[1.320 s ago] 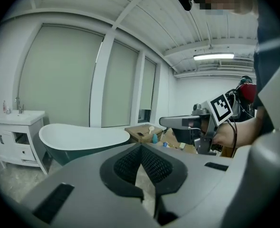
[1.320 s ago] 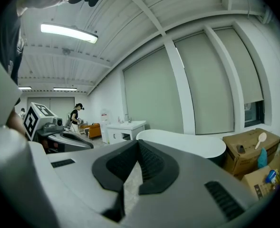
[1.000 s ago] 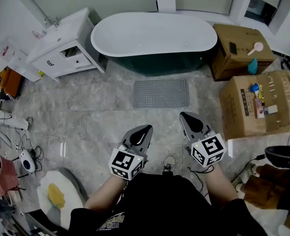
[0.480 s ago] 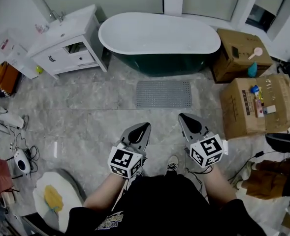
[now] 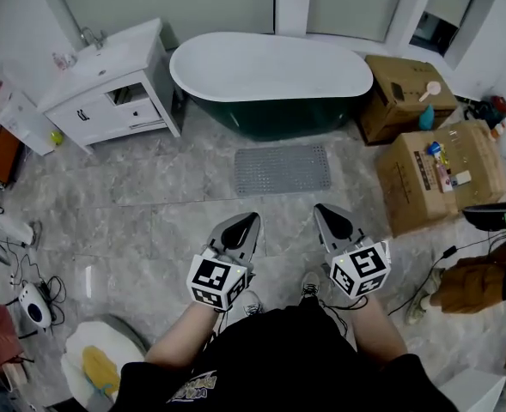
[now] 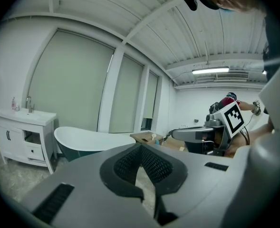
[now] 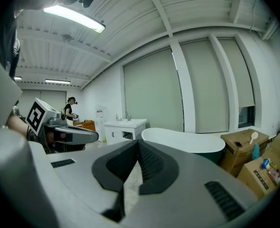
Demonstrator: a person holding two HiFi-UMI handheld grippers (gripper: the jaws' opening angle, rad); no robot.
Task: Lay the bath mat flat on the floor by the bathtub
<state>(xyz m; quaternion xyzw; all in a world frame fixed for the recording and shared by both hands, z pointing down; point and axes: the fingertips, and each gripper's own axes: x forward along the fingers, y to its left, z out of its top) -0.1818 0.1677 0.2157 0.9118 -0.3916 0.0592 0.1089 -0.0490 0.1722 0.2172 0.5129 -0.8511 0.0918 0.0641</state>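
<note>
Fingers [image 5: 240, 235] together, empty: left gripper [image 5: 251, 220], right gripper [image 5: 321, 209]; bath mat [image 5: 283, 169] ahead, apart (flat beside bathtub [image 5: 270, 71]).

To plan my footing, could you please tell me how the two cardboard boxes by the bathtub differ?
The far box is darker brown and sits beside the bathtub; the near box is paler and stands farther from it. The far box carries one pale brush; the near box several small items. Both are cardboard.

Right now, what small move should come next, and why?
Probably none on the mat: it already lies flat on the floor beside the tub. Both the left gripper and right gripper are shut and empty, so I would just hold them back.
</note>
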